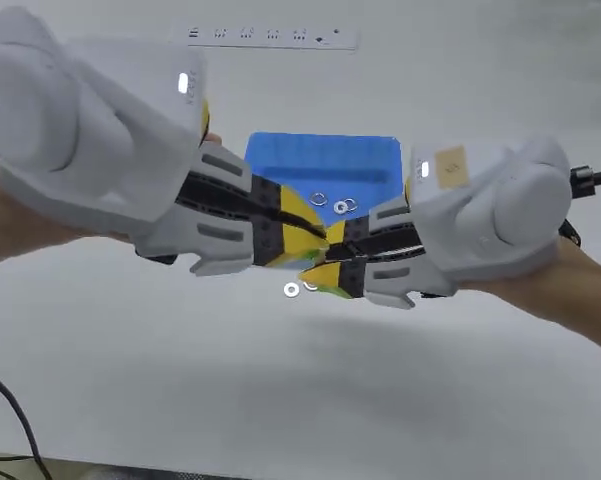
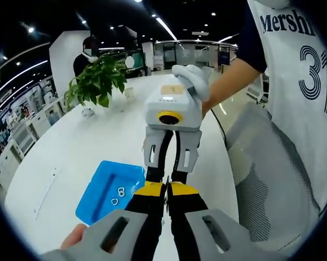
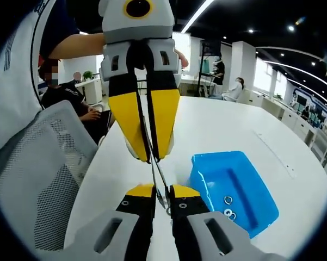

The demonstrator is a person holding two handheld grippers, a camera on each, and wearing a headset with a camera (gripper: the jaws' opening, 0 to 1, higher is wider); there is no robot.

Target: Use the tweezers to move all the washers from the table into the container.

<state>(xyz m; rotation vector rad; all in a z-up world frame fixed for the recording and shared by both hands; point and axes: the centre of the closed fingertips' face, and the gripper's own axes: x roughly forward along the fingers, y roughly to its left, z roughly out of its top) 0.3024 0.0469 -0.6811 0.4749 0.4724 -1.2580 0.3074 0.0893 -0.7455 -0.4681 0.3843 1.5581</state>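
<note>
Clamping tweezers [image 3: 155, 157] with left gripper [image 2: 166, 189] and right gripper [image 3: 162, 193] nose to nose, probably reseating grip for next washer [image 1: 292, 290]

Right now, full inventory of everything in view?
container: one, blue, centre of the table
washers in container: three, silver, on its floor
washers on table: two, silver, in front of the container, one partly hidden
tweezers: one, metal, held at both ends
power strip: one, white, table's far edge
plant: one, green, far across the table
chair: one, pale mesh, beside the table
left gripper: white, yellow tips, shut on tweezers
right gripper: white, yellow tips, shut on tweezers
</note>
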